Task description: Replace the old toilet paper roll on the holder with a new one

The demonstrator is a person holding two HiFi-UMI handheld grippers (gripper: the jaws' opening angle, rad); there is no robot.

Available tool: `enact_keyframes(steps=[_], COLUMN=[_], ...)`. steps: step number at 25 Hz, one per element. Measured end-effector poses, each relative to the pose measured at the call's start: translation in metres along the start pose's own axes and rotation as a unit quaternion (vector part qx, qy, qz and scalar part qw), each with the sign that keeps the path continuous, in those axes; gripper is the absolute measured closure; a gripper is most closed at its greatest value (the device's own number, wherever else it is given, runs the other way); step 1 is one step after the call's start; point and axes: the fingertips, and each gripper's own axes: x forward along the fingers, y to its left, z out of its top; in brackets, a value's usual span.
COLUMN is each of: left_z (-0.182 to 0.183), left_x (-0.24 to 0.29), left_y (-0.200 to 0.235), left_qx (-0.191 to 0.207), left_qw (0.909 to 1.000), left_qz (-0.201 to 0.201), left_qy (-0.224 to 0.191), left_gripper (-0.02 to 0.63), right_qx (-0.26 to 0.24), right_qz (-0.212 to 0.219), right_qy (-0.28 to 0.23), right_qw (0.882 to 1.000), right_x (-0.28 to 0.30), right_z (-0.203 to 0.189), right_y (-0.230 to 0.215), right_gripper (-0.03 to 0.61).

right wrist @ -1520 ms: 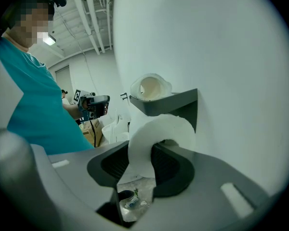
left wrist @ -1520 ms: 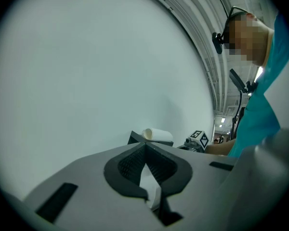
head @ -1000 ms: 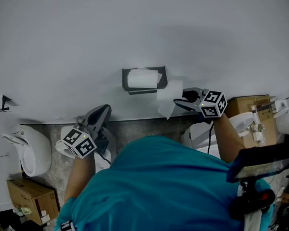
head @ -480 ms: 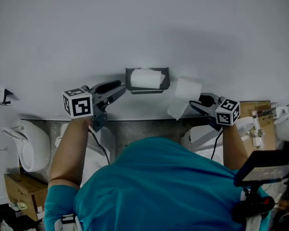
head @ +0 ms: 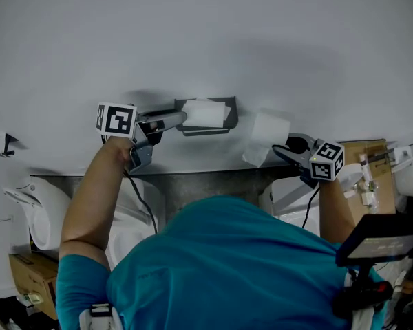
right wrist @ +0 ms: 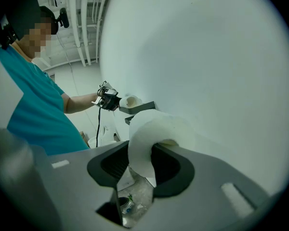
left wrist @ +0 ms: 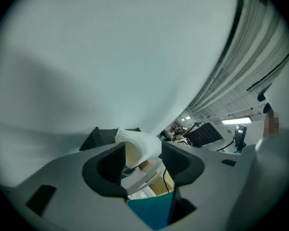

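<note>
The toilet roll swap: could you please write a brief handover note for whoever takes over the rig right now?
Left gripper: jaws have just been opening, now wide, around the end of the old roll without pinching it.
Right gripper: shut on the new roll, held right of the holder.
Done: new roll in hand.
To do: old roll sits on the holder; remove it, mount the new one.

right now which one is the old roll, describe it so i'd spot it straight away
On the white wall, find the dark grey holder. The old roll lies across it, its left end between the left gripper's jaws, which have just been opening. Unlike the new roll to its right, gripped by the right gripper, it sits in the holder and looks thinner.
</note>
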Motion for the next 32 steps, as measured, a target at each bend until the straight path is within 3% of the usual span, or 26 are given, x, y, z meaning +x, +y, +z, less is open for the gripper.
enact_keyframes(steps=[6,15,19,23,32], left_z=[0.000,-0.002,-0.004,-0.005,-0.003], left_x=[0.014,0.030,0.031,0.031,0.034], left_y=[0.004,0.002,0.005,0.001,-0.021], left_qx=[-0.037,-0.037,-0.029,-0.025,-0.037], left_qw=[0.9985,0.9958,0.9949,0.9957,0.9983], left_qz=[0.009,0.032,0.049,0.038,-0.030], left_qy=[0.040,0.078,0.083,0.080,0.034], left_gripper=[0.394,0.397,0.496,0.526,0.586], right_qx=[0.002,0.002,0.005,0.006,0.010], right_qz=[0.000,-0.001,-0.003,-0.004,-0.004], right_qy=[-0.006,-0.012,-0.013,-0.013,-0.014], right_qw=[1.000,1.000,1.000,1.000,1.000], right_x=[-0.002,-0.004,-0.003,-0.003,-0.002], right_z=[0.001,0.005,0.006,0.005,0.004], right_y=[0.000,0.000,0.000,-0.001,-0.001], right_gripper=[0.442,0.442,0.442,0.442,0.442])
